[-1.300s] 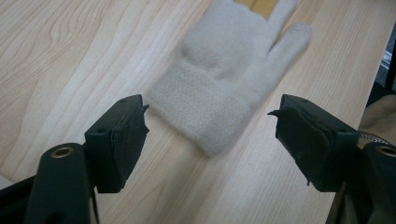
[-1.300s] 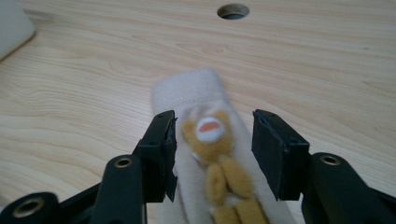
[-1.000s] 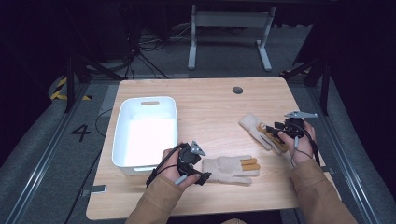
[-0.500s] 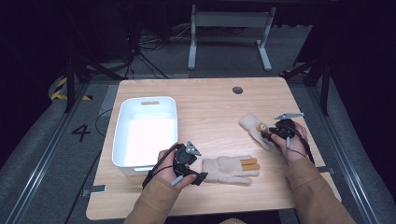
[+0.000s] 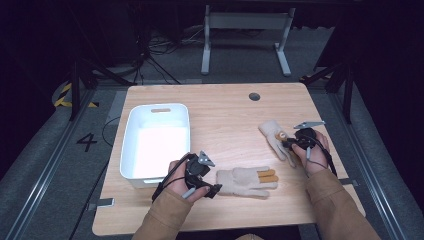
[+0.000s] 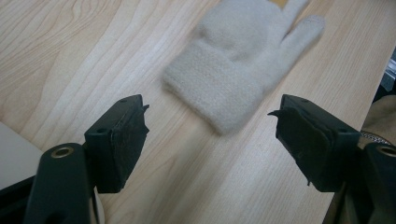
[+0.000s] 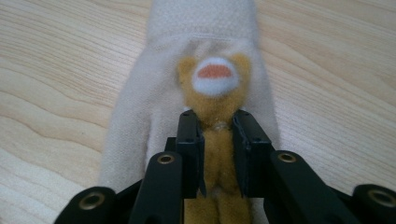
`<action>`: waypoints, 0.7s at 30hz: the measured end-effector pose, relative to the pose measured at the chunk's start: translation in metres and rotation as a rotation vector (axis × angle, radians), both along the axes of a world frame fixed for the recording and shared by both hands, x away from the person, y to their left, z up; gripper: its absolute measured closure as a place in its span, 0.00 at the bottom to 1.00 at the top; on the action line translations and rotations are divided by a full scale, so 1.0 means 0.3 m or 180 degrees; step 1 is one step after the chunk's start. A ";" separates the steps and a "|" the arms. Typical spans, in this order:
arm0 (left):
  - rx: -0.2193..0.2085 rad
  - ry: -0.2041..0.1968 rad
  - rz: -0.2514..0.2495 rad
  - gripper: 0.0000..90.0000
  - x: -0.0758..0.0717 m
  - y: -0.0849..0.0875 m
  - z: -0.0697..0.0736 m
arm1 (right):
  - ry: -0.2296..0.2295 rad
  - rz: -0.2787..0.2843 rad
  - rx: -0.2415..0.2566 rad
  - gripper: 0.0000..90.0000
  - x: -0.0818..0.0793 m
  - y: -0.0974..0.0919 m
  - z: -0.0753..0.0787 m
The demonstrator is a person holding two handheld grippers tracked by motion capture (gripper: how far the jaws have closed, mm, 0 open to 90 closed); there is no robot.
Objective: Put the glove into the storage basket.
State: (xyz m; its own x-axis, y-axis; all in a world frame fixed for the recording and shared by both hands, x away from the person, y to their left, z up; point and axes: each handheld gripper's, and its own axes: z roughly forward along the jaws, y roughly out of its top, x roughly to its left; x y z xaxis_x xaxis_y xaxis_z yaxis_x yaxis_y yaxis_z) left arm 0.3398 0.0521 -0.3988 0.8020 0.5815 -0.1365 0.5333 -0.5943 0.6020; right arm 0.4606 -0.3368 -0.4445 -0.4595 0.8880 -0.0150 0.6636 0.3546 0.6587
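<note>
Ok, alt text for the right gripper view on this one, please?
The right gripper has its two black jaws shut on the tan plush animal figure sewn to a cream knitted glove. The glove lies flat on the light wooden table, its cuff pointing away from the camera.

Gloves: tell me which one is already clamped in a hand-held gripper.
The glove with the bear patch, pinched by the right hand-held gripper. The near glove lies free before the open left hand-held gripper.
</note>
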 end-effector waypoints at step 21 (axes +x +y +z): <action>-0.0036 -0.0029 -0.0040 0.28 0.009 -0.007 0.013 | -0.0255 0.0201 0.0124 0.87 -0.052 -0.016 0.121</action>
State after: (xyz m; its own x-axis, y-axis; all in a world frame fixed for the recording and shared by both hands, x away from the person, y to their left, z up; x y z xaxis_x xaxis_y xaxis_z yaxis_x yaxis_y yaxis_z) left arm 0.3424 0.0499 -0.3949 0.8105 0.5698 -0.1357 0.5203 -0.5940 0.6135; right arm 0.4451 -0.3416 -0.4081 -0.5133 0.8580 -0.0201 0.5854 0.3672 0.7229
